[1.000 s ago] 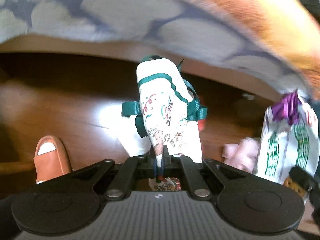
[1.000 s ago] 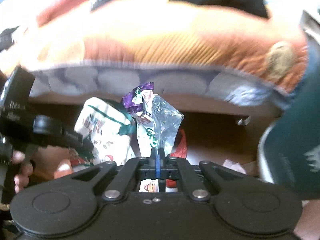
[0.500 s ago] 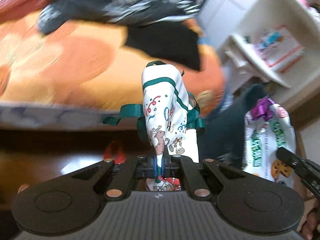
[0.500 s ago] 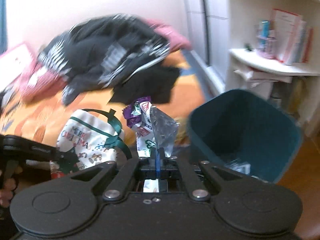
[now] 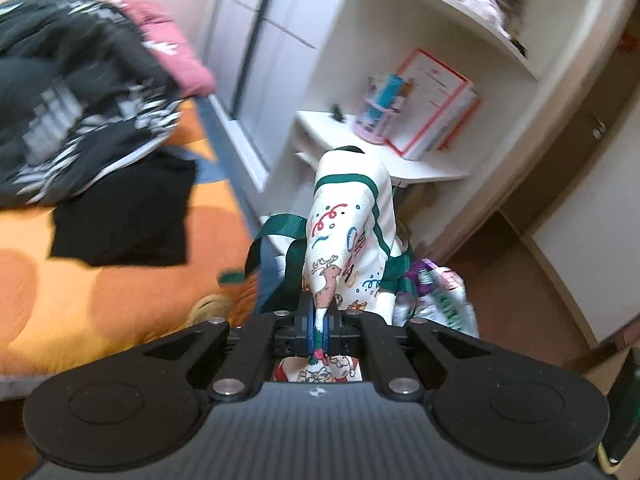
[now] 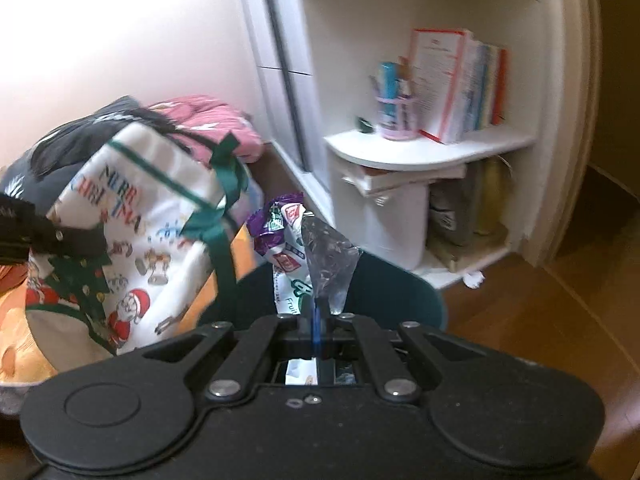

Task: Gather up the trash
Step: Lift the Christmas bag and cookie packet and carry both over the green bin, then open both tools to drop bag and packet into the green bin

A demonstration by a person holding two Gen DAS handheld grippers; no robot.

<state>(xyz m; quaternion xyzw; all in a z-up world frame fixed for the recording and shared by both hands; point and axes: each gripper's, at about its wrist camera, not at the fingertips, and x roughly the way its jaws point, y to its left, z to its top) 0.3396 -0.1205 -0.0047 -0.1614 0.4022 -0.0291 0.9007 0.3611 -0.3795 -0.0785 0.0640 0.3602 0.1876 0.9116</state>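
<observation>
The left gripper [image 5: 319,330] is raised and aimed across the room, toward the white shelf unit [image 5: 420,80] at about one o'clock, its jaws pressed together on a fold of the Christmas bag [image 5: 348,232], a white cloth bag with green straps and a reindeer print that stands up straight from the grip. The orange bedspread [image 5: 100,280] spreads out at nine o'clock from it, with a heap of dark clothes [image 5: 72,100] at ten o'clock. The right gripper [image 6: 316,326] is held level just beside it, jaws clamped on a snack wrapper [image 6: 296,256] whose purple twisted end and silvery inside poke up at twelve o'clock. Directly behind and below that wrapper sits the dark teal trash bin [image 6: 396,292], its rim just past the fingertips. From the right wrist, the Christmas bag [image 6: 132,236] hangs at nine to ten o'clock, pinched by the black tip of the other tool at the far left edge. In the left wrist view the wrapper [image 5: 440,292] shows at three o'clock of the bag, touching or nearly so. Books [image 6: 460,84] and a pink pen cup [image 6: 394,116] stand on the shelf at one o'clock.
</observation>
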